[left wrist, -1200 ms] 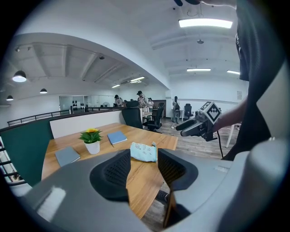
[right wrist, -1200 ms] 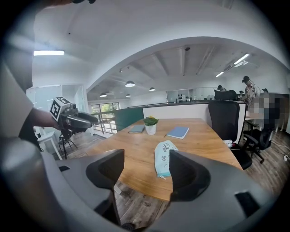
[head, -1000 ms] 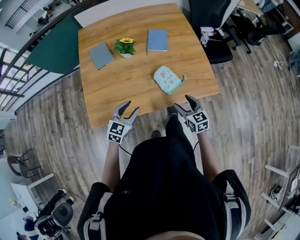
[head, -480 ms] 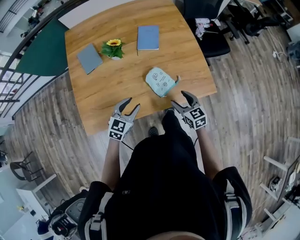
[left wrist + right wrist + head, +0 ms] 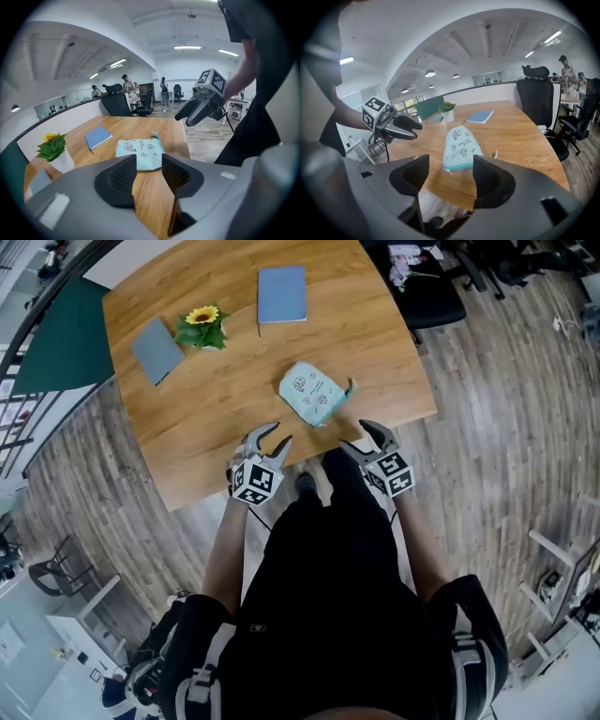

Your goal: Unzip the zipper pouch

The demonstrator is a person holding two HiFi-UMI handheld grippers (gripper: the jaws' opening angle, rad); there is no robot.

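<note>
The light blue zipper pouch (image 5: 312,393) with small cartoon prints lies flat near the wooden table's front edge; it also shows as the pouch (image 5: 139,151) in the left gripper view and the pouch (image 5: 461,146) in the right gripper view. My left gripper (image 5: 269,439) hovers at the table's front edge, left of the pouch; its jaws are closing with nothing between them. My right gripper (image 5: 361,435) hangs open and empty just off the table edge, right of the pouch. A thin zipper pull (image 5: 447,171) sticks out at the pouch's near end.
On the wooden table (image 5: 234,427) stand a small potted sunflower (image 5: 203,324), a grey notebook (image 5: 157,350) and a blue notebook (image 5: 282,293). A black office chair (image 5: 427,292) is beyond the table's far right corner. People stand far off in the office.
Both grippers have come forward toward the table edge. The left gripper moved right, closer to the pouch, and its jaws narrowed a little. The pouch has not moved on the table.
</note>
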